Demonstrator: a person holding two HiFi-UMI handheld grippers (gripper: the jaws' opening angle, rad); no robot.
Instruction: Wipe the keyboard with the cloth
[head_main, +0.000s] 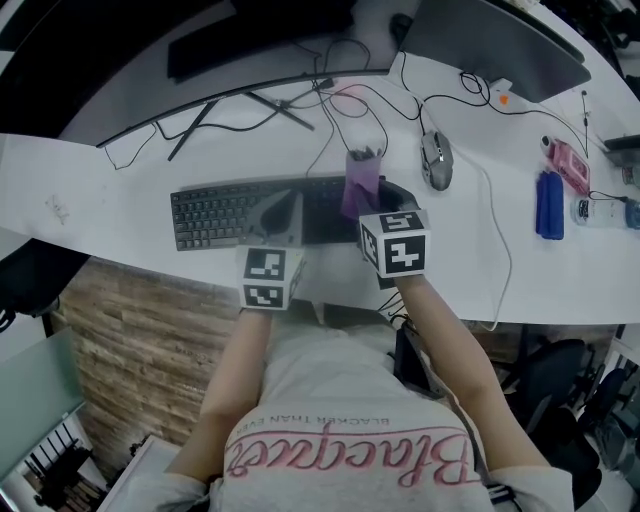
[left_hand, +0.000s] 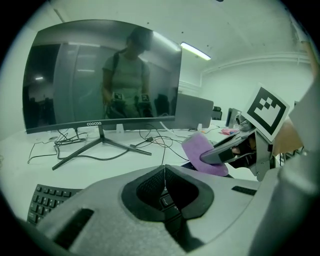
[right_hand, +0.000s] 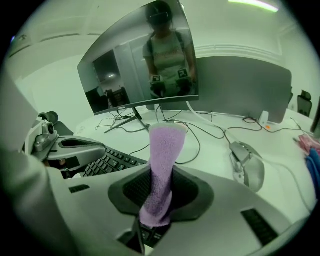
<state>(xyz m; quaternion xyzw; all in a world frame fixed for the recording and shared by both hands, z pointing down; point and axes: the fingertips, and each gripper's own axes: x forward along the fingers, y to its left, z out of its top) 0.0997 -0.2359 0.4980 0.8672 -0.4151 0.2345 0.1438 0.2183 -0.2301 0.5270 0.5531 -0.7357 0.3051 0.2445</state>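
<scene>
A black keyboard (head_main: 225, 212) lies on the white desk (head_main: 110, 195) in front of me. My right gripper (head_main: 362, 205) is shut on a purple cloth (head_main: 360, 182), which stands up from between its jaws over the keyboard's right part. In the right gripper view the cloth (right_hand: 162, 165) rises out of the jaws, with keys (right_hand: 107, 162) to the left. My left gripper (head_main: 288, 208) hovers over the keyboard's middle, jaws shut with nothing between them. The left gripper view shows keys (left_hand: 47, 200) below and the cloth (left_hand: 200, 149) in the right gripper (left_hand: 227, 150).
A grey mouse (head_main: 436, 160) sits right of the keyboard, with its cable trailing to the desk's front edge. A curved monitor (head_main: 200, 60) on a splayed stand (head_main: 250, 105) and loose cables fill the back. Blue (head_main: 549, 205) and pink (head_main: 570, 165) items lie far right.
</scene>
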